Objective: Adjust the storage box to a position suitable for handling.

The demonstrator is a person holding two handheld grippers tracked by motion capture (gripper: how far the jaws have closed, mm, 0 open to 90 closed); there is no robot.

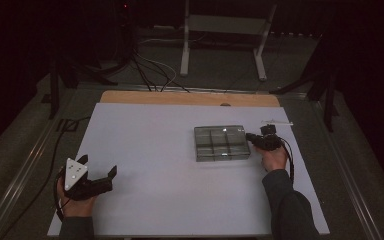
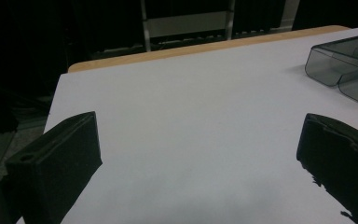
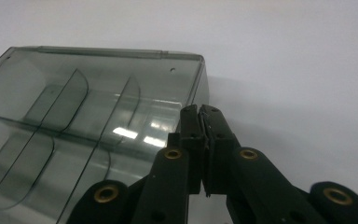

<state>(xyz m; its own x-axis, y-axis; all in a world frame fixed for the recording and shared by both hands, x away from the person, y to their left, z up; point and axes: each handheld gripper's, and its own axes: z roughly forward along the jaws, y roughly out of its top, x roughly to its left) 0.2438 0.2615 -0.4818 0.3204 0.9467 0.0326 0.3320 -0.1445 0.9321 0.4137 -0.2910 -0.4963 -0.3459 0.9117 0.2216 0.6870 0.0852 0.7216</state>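
Note:
A clear grey plastic box (image 1: pixel 221 143) with several compartments lies right of the middle of the white table top (image 1: pixel 155 165). My right gripper (image 1: pixel 254 138) lies level at the box's right side, held by a hand in a dark sleeve. In the right gripper view the box (image 3: pixel 88 121) is close up, and my right gripper (image 3: pixel 205 114) has its jaws pressed together on the thin edge of the box's side wall. My left gripper (image 1: pixel 98 166) rests at the near left, far from the box, open with nothing between its jaws. In the left gripper view my left gripper (image 2: pixel 198 154) stands over bare table, the box (image 2: pixel 347 70) at the upper right.
A thin white stick (image 1: pixel 277 122) lies just behind the right hand. The wooden table edge (image 1: pixel 190 98) runs along the back, with a metal stand (image 1: pixel 225 30) and cables on the floor beyond. Cables trail from both grippers.

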